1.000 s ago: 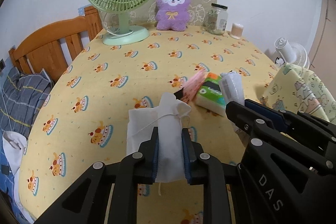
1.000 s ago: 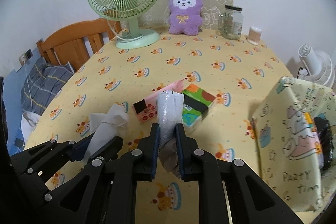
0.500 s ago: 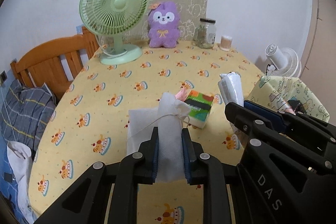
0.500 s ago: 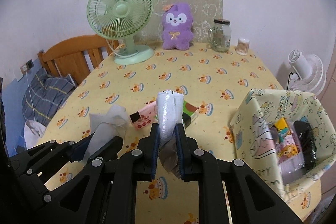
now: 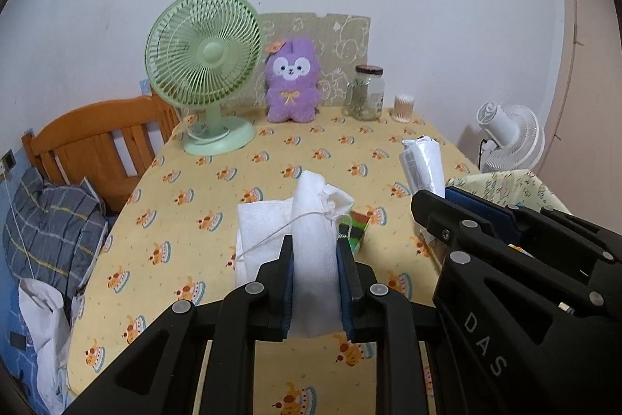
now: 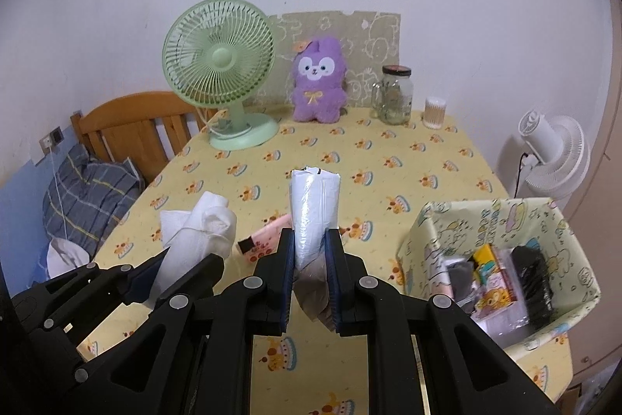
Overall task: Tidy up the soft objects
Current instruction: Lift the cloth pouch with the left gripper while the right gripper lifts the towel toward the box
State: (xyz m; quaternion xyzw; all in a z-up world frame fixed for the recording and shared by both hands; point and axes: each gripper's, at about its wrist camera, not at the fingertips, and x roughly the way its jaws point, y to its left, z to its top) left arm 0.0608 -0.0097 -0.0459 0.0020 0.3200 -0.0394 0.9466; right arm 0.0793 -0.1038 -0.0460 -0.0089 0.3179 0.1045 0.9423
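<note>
My left gripper [image 5: 314,251] is shut on a white cloth pouch [image 5: 315,220] with a drawstring, held above the table. My right gripper [image 6: 309,244] is shut on a clear plastic-wrapped white pack [image 6: 314,199], also held up. Each gripper shows in the other's view, the left gripper [image 6: 186,255] to the left and the right gripper [image 5: 431,197] to the right. A patterned yellow box [image 6: 427,220] at the right holds several packs. A green tissue pack [image 5: 355,226] and a pink pack [image 6: 264,240] lie on the table below.
A green fan [image 6: 219,65], purple plush [image 6: 318,80], glass jar [image 6: 396,94] and cotton-swab tub [image 6: 434,112] stand at the far edge of the yellow table [image 6: 427,158]. A wooden bed frame [image 6: 132,121] and bedding lie left. A white fan [image 6: 552,150] stands right.
Both grippers have risen and pulled back with their packs. The table items look farther away and the yellow box has come fully into the right wrist view.
</note>
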